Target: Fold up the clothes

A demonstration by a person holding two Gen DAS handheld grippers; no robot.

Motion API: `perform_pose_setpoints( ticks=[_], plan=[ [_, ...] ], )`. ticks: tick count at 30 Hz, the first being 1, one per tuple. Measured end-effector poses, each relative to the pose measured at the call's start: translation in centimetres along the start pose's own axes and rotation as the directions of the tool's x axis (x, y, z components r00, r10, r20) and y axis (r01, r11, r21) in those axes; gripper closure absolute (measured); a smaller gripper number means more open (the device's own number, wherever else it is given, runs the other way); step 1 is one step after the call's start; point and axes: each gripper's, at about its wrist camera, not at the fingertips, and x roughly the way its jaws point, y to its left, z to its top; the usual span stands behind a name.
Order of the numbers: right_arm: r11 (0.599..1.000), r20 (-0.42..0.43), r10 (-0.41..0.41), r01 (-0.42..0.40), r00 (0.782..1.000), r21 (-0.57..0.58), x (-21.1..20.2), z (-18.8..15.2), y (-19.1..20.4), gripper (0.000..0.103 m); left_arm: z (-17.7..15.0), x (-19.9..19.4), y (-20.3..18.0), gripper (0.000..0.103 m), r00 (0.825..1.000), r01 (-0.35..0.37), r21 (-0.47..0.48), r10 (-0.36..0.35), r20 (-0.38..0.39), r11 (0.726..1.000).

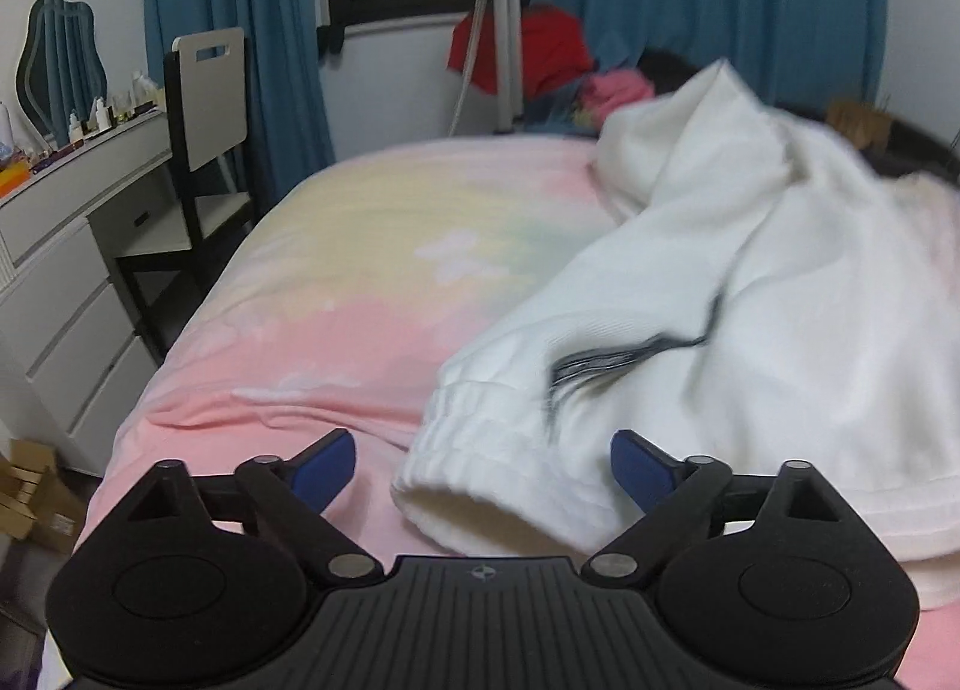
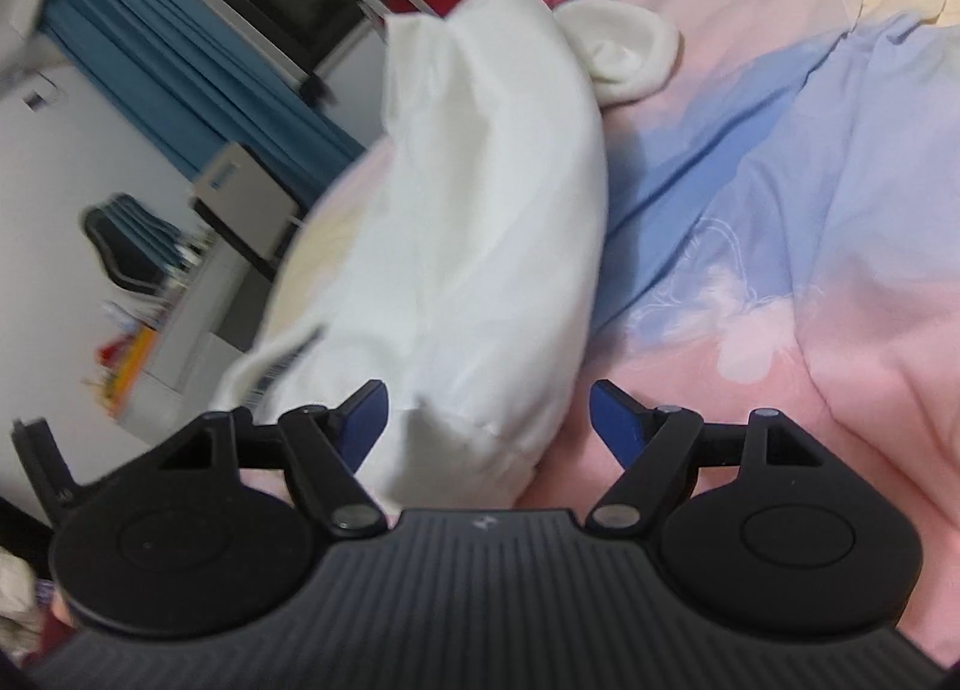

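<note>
Left gripper (image 1: pixel 483 465): blue-tipped fingers spread wide, nothing between the pads; the ribbed cuff of the white garment (image 1: pixel 750 294) lies in the gap, contact with either finger not discernible
Right gripper (image 2: pixel 487 420): fingers likewise spread wide, holding nothing; a bunched corner of the white garment (image 2: pixel 480 210) sits in the gap, nearer the left finger (image 2: pixel 363 414); touching or not cannot be told

White garment: heaped on the bed (image 1: pixel 336 282), toward its right side in the left wrist view; thick white fabric with a ribbed cuff opening toward the left gripper; dark marking (image 1: pixel 606 360) on the cloth near the cuff, blurred and unreadable; far end of the garment smeared by motion blur and cut by the frame edge; second cuff (image 2: pixel 624 51) visible beyond the heap in the right wrist view

Bed: pastel pink, yellow and blue cover, wrinkled

Beyond the bed: pile of red and pink clothes (image 1: pixel 540 54), partly hidden behind the white garment; tripod legs (image 1: pixel 504 30), top cut off; blue curtains (image 1: pixel 240 30) either side of a dark window

Left of the bed: grey-white desk with drawers (image 1: pixel 66 270), small items on top too small to identify; chair (image 1: pixel 210 108); mirror (image 1: pixel 60 60); cardboard boxes (image 1: pixel 30 486) on the floor, partly cut off
</note>
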Motion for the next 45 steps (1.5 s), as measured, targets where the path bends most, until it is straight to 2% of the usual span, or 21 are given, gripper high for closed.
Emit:
perform_pose_setpoints(
  ticks=[1, 2, 4, 6, 7, 9, 11, 15, 18, 21, 25, 28, 32, 35, 37, 39, 40, 41, 42, 44, 45],
  plan=[
    [1.0, -0.008, -0.008, 0.008, 1.0, 0.005, 0.6, -0.1, -0.1, 0.026, 0.0, 1.0, 0.0, 0.016, 1.0, -0.009, 0.007, 0.009, -0.009, 1.0],
    [1.0, -0.021, -0.006, 0.006, 1.0, 0.011, 1.0, -0.2, -0.3, 0.026, 0.1, 1.8, 0.1, 0.024, 1.0, -0.003, 0.001, 0.003, -0.015, 1.0],
    [0.999, -0.047, 0.004, -0.002, 0.999, 0.033, 1.6, -0.4, -0.6, 0.028, 0.3, 3.1, 0.8, 0.029, 0.999, 0.019, -0.077, -0.021, -0.03, 0.997],
    [0.998, -0.071, 0.015, -0.011, 0.997, 0.054, 2.1, -0.7, -0.8, 0.042, 0.6, 3.5, 1.9, 0.053, 0.998, 0.058, -0.186, -0.064, -0.028, 0.981],
    [0.998, -0.068, 0.025, -0.021, 0.997, 0.057, 1.9, -0.9, -0.5, 0.047, 0.8, 3.5, 2.4, 0.056, 0.996, 0.084, -0.239, -0.09, -0.015, 0.967],
    [0.997, -0.061, 0.044, -0.04, 0.997, 0.064, 1.4, -1.2, 0.2, 0.06, 1.3, 3.1, 3.3, 0.071, 0.991, 0.129, -0.312, -0.131, 0.015, 0.941],
    [0.996, -0.054, 0.065, -0.061, 0.996, 0.07, 1.0, -1.5, 1.0, 0.065, 2.5, 2.3, 4.4, 0.078, 0.988, 0.155, -0.358, -0.143, 0.059, 0.921],
    [0.985, -0.044, 0.153, -0.15, 0.987, 0.081, 0.8, -2.6, 4.5, 0.07, 6.2, 1.1, 8.3, 0.081, 0.98, 0.191, -0.466, -0.139, 0.143, 0.864],
    [0.963, -0.066, 0.252, -0.243, 0.965, 0.119, 2.2, -3.9, 7.7, 0.072, 9.9, 0.9, 11.8, 0.082, 0.983, 0.152, -0.479, -0.084, 0.161, 0.865],
    [0.933, -0.13, 0.353, -0.338, 0.927, 0.122, 5.4, -5.2, 12.2, 0.072, 13.7, 1.4, 15.4, 0.082, 0.991, 0.068, -0.469, -0.006, 0.132, 0.88],
    [0.901, -0.213, 0.434, -0.418, 0.875, 0.117, 10.9, -6.2, 17.9, 0.072, 17.6, 4.9, 19.9, 0.082, 0.989, -0.105, -0.454, 0.14, 0.044, 0.885],
    [0.885, -0.261, 0.464, -0.458, 0.846, 0.087, 14.7, -6.5, 21.1, 0.072, 18.1, 8.5, 22.4, 0.081, 0.978, -0.2, -0.422, 0.207, -0.029, 0.884],
    [0.901, -0.344, 0.416, -0.433, 0.842, 0.029, 18.6, -7.1, 22.8, 0.071, 16.8, 12.8, 23.4, 0.078, 0.974, -0.227, -0.384, 0.207, -0.093, 0.895],
    [0.892, -0.374, 0.421, -0.452, 0.826, 0.006, 19.3, -7.3, 22.9, 0.067, 15.7, 13.5, 22.7, 0.076, 0.972, -0.235, -0.366, 0.216, -0.091, 0.901],
    [0.888, -0.382, 0.419, -0.459, 0.824, -0.017, 18.9, -7.0, 23.1, 0.057, 15.2, 13.0, 22.2, 0.065, 0.972, -0.236, -0.355, 0.222, -0.078, 0.905],
    [0.887, -0.404, 0.405, -0.459, 0.82, -0.043, 18.4, -6.5, 23.5, 0.021, 14.7, 11.6, 21.7, 0.037, 0.973, -0.231, -0.36, 0.219, -0.073, 0.904],
    [0.884, -0.416, 0.401, -0.464, 0.816, -0.06, 18.1, -6.3, 23.7, 0.013, 14.5, 10.9, 21.4, 0.03, 0.973, -0.228, -0.364, 0.218, -0.071, 0.903],
    [0.878, -0.416, 0.399, -0.471, 0.817, -0.084, 17.4, -6.1, 23.8, 0.013, 14.1, 10.0, 21.3, 0.016, 0.974, -0.224, -0.366, 0.217, -0.061, 0.903],
    [0.871, -0.414, 0.397, -0.479, 0.819, -0.111, 16.6, -5.6, 23.7, 0.013, 13.9, 8.9, 20.8, 0.01, 0.974, -0.223, -0.359, 0.223, -0.041, 0.906],
    [0.859, -0.415, 0.386, -0.485, 0.824, -0.163, 14.9, -5.4, 23.7, 0.014, 13.4, 6.6, 19.9, 0.008, 0.971, -0.223, -0.345, 0.237, 0.0, 0.912],
    [0.857, -0.408, 0.371, -0.477, 0.834, -0.196, 13.8, -5.1, 23.8, 0.014, 13.1, 5.5, 19.3, 0.008, 0.971, -0.223, -0.333, 0.239, 0.009, 0.916]
  ],
)
